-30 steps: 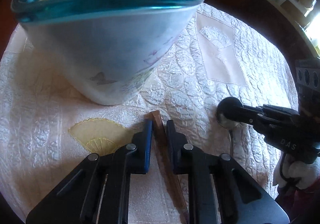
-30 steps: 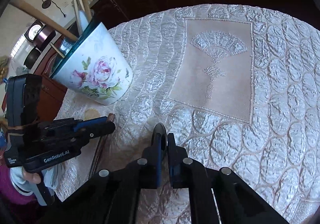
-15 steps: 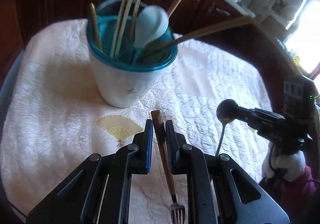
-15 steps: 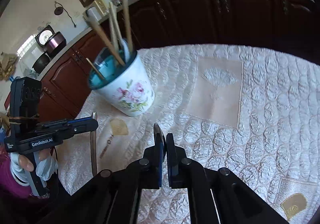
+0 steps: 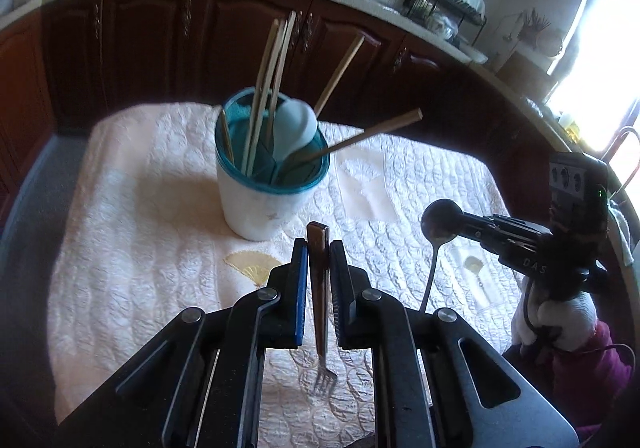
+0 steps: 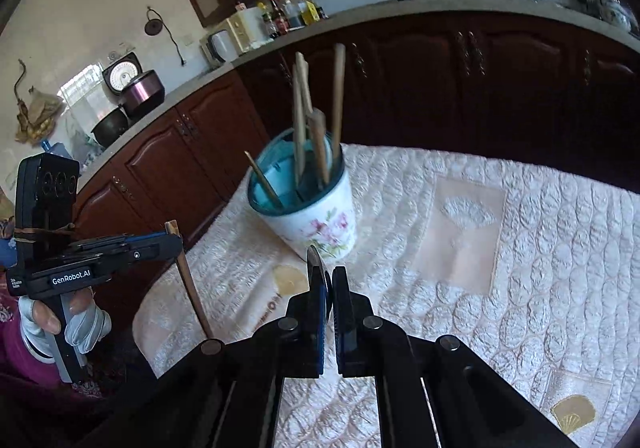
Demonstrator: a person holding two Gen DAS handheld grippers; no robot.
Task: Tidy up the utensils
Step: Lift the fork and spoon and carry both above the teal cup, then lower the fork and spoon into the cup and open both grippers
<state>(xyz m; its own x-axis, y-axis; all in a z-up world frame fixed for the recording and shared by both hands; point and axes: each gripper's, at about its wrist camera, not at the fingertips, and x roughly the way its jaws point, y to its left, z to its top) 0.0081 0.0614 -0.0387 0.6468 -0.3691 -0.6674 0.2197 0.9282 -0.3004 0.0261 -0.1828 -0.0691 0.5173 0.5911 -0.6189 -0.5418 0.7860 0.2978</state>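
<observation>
A white flowered cup with a teal rim (image 5: 260, 203) stands on the quilted table and holds chopsticks and a pale spoon; it also shows in the right wrist view (image 6: 316, 215). My left gripper (image 5: 318, 252) is shut on a brown-handled fork (image 5: 320, 296), tines hanging down, held above the cloth in front of the cup. My right gripper (image 6: 328, 280) is shut on a metal spoon (image 5: 434, 244) by its bowl, handle hanging down, to the right of the cup.
The table wears a cream quilted cloth (image 5: 132, 215) with embroidered fan patches. Dark wooden cabinets (image 5: 160, 39) and a counter with pots stand behind it. The floor drops away at the table's left edge.
Both grippers have risen and pulled back from the table, lifting the fork and the spoon off the cloth. The cup now looks smaller and farther away.
</observation>
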